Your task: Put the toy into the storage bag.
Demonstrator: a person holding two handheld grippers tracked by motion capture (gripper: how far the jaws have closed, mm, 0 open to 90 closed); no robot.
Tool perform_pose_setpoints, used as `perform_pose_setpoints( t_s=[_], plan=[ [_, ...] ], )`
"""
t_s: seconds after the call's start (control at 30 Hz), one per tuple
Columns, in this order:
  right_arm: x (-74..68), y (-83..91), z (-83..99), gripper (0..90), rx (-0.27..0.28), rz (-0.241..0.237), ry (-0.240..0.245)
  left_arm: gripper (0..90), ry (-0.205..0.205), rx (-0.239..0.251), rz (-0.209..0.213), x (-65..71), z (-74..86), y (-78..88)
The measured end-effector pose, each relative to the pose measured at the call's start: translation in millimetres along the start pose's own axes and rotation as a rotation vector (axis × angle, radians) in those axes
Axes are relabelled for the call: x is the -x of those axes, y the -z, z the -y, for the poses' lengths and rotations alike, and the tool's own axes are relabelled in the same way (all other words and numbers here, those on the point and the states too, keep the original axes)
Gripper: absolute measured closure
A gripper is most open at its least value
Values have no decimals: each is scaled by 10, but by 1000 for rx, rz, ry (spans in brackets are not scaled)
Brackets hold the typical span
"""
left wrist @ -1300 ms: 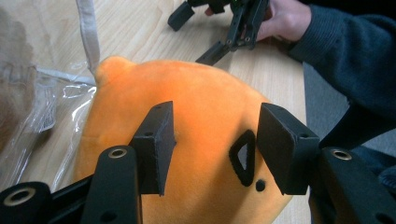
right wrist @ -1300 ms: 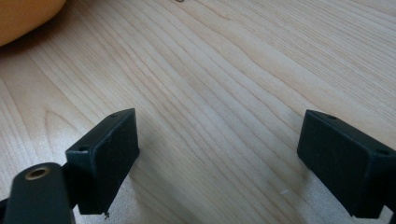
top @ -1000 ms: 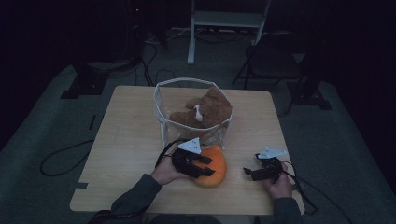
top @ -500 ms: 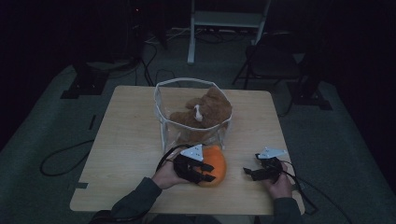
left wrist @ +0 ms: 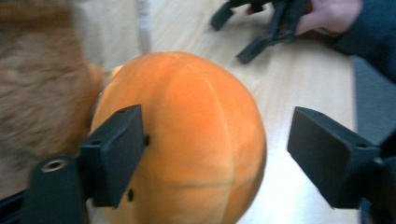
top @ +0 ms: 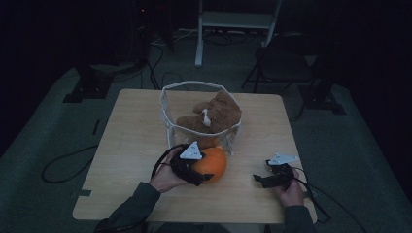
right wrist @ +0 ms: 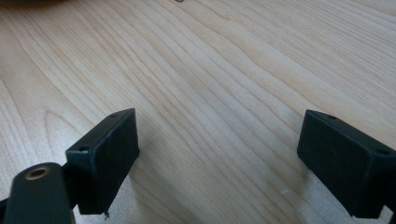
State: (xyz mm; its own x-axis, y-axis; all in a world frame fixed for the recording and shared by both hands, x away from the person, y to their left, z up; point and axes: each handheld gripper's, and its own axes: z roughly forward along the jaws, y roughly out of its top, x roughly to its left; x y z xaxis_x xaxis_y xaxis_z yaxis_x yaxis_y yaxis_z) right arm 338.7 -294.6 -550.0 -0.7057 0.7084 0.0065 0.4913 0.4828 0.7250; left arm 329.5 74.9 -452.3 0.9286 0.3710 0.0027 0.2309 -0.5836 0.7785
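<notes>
Dim flooring is surrounding your surface (top: 131, 145), where one orange pumpkin (top: 211, 164) is sitting just before one basket (top: 167, 104). Your left claw (left wrist: 217, 156) has just been opening, its right jaw now standing off the pumpkin; your right claw (right wrist: 219, 161) is gaping wide over bare wood

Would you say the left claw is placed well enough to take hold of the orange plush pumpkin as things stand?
Probably yes. The left claw stands open with the pumpkin between its jaws; the right-hand jaw is clear of it, and its jaws have just been opening.
</notes>
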Motion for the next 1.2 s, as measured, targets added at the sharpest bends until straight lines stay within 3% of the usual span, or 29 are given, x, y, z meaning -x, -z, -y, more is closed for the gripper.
perform_pose_setpoints(
  t_s=[0.13, 0.23, 0.37, 0.47, 0.83, 1.2],
  plan=[
    [0, 0, 0, 119, 0, 0, -1, 165, 7, 5, -55, -29, 21, -27],
    [0, 0, 0, 119, 0, 0, -1, 165, -12, -1, -99, -35, 46, -44],
    [-1, -1, 0, 118, 1, 0, -1, 166, -21, 5, -101, -41, 64, -44],
    [1, -1, 0, 119, 0, 0, 1, 167, -38, -22, -98, -53, 97, -46],
    [-1, 0, 1, 119, 0, 1, 0, 179, 35, -24, -94, -134, 259, 52],
    [-1, 0, 1, 119, 0, 1, -1, 368, 30, -14, -106, -120, 297, 136]
  ],
)
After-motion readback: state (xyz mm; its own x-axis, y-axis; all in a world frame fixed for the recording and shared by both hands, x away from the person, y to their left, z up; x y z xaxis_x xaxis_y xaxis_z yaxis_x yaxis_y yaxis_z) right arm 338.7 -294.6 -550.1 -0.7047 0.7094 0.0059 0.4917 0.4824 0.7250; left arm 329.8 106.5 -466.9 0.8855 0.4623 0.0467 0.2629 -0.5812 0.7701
